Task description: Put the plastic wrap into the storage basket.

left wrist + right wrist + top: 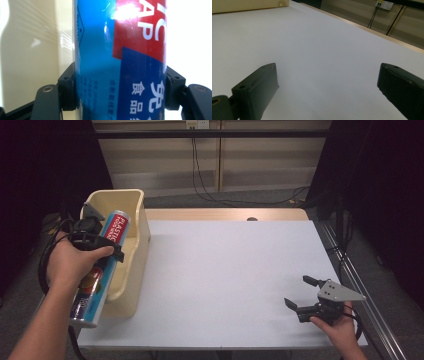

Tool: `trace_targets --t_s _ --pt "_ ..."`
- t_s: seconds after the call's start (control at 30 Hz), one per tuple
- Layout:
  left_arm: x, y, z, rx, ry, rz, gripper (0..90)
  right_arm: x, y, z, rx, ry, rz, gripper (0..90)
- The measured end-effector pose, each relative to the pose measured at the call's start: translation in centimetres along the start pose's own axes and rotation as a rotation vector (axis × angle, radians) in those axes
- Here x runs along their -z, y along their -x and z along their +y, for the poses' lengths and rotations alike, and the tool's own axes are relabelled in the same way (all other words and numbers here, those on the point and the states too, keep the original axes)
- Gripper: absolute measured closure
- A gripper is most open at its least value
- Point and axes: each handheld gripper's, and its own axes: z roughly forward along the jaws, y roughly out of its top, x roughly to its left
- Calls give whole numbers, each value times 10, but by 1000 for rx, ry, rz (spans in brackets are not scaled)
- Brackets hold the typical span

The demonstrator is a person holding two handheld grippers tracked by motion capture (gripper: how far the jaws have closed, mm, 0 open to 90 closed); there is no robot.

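A long blue and red roll of plastic wrap (100, 270) is held slanted over the cream plastic basket (131, 200) at the table's left edge. My left gripper (102, 247) is shut on the roll near its upper half. In the left gripper view both black jaws press the sides of the plastic wrap roll (120, 62), with the basket wall (32, 57) behind it. My right gripper (299, 292) rests low at the table's front right, open, with nothing between its jaws. The right gripper (327, 92) looks across the bare white table top (319, 42).
The basket's far end (249, 5) shows at the top left of the right gripper view. The white table (230, 270) has a wooden strip along its far edge. Cables (210, 195) hang down behind the table. Dark curtains stand at both sides.
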Motion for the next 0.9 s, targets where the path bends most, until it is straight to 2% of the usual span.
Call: trace_targets --t_s 0.43,0.6,0.67,0.73,0.77,0.8,0.83,0.87,0.9 --pt "-6 -4 -1 42 -9 -16 315 0 0 0 -1 -3 0 27" --pt "-12 -4 -1 40 -39 -7 311 0 0 0 1 -3 2 27" --pt "-12 -5 0 52 -44 -17 309 0 0 0 2 -4 1 26" --pt "-7 -6 0 54 -11 -18 304 1 0 0 -1 -4 1 26" --pt "0 -6 1 70 33 -45 306 0 0 0 -2 -4 2 26" --pt "9 -7 2 67 58 -72 305 0 0 -1 -5 -6 2 26" --pt "15 -5 5 64 49 -73 306 0 0 -1 -3 -7 2 26" --pt "21 -3 5 45 60 -55 284 -1 0 -1 0 -9 4 26" --pt "25 0 6 40 43 -55 283 -1 -1 -1 2 -11 3 26"
